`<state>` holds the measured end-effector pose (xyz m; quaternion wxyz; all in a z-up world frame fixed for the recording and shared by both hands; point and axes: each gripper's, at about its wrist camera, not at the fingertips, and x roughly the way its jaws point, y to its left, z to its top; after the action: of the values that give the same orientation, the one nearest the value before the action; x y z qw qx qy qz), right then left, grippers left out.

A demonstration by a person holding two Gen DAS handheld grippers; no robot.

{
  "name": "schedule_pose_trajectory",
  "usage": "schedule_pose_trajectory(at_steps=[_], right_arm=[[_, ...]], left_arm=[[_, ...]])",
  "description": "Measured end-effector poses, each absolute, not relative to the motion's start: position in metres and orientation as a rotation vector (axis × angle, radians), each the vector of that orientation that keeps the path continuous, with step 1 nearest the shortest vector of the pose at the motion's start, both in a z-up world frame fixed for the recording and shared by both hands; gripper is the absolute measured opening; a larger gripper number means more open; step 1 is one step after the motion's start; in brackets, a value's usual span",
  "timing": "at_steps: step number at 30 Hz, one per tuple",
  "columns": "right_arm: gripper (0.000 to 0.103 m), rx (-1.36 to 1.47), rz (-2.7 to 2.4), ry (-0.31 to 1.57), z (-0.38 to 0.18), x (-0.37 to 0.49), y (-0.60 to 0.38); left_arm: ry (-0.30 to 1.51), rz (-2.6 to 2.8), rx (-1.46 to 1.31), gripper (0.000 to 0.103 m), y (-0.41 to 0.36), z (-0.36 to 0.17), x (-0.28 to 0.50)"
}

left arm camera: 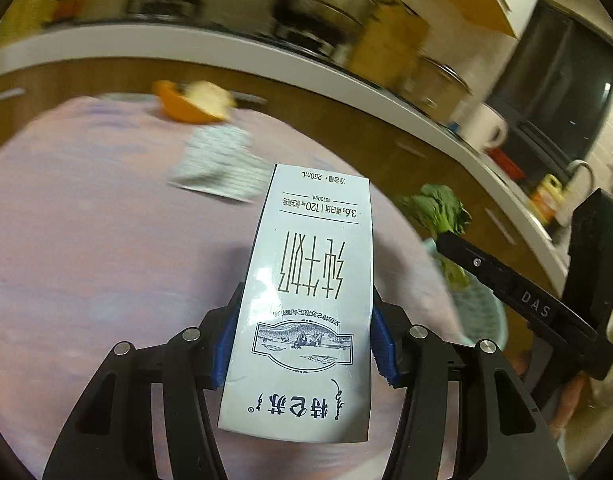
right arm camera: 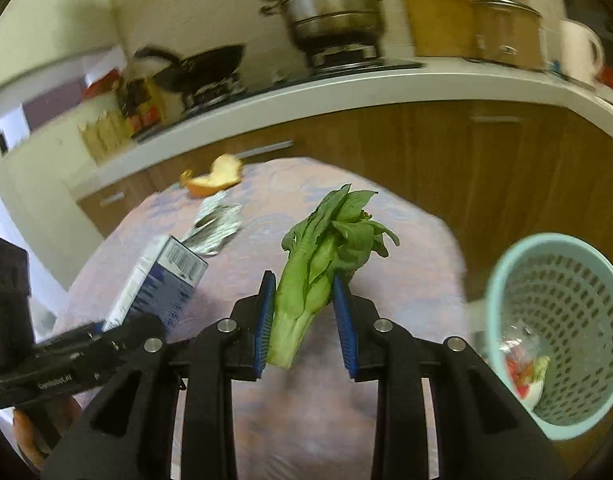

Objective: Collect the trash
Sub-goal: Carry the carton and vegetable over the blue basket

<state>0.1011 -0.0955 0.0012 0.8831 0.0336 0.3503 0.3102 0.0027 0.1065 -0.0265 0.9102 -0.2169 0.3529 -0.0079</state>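
Observation:
My left gripper [left arm camera: 304,342] is shut on a white 250 mL milk carton [left arm camera: 306,292] and holds it above the pink table [left arm camera: 86,220]. The carton also shows in the right wrist view [right arm camera: 158,284]. My right gripper [right arm camera: 306,316] is shut on a green leafy vegetable [right arm camera: 326,248], held off the table; the vegetable shows in the left wrist view [left arm camera: 438,208] too. A teal perforated bin [right arm camera: 562,328] with some trash inside stands at the table's right edge. An orange peel [right arm camera: 214,178] and a crumpled foil wrapper [right arm camera: 214,228] lie farther back on the table.
A white kitchen counter [right arm camera: 346,92] with wooden cabinets runs behind the table. On it stand a steel steamer pot [right arm camera: 330,4], a black pan [right arm camera: 202,64], a second pot [right arm camera: 506,32] and a white mug [right arm camera: 578,52].

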Motion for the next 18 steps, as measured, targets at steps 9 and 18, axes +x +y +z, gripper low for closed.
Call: schedule_pose_trajectory(at_steps=[9, 18], right_arm=[[0.026, 0.166, 0.439, 0.721, -0.008, 0.123, -0.205], [0.026, 0.240, 0.276, 0.759, -0.030, 0.142, -0.277]], left_arm=[[0.774, -0.210, -0.310, 0.053, 0.007, -0.010, 0.078], [0.830, -0.304, -0.267, 0.053, -0.060, -0.022, 0.139]])
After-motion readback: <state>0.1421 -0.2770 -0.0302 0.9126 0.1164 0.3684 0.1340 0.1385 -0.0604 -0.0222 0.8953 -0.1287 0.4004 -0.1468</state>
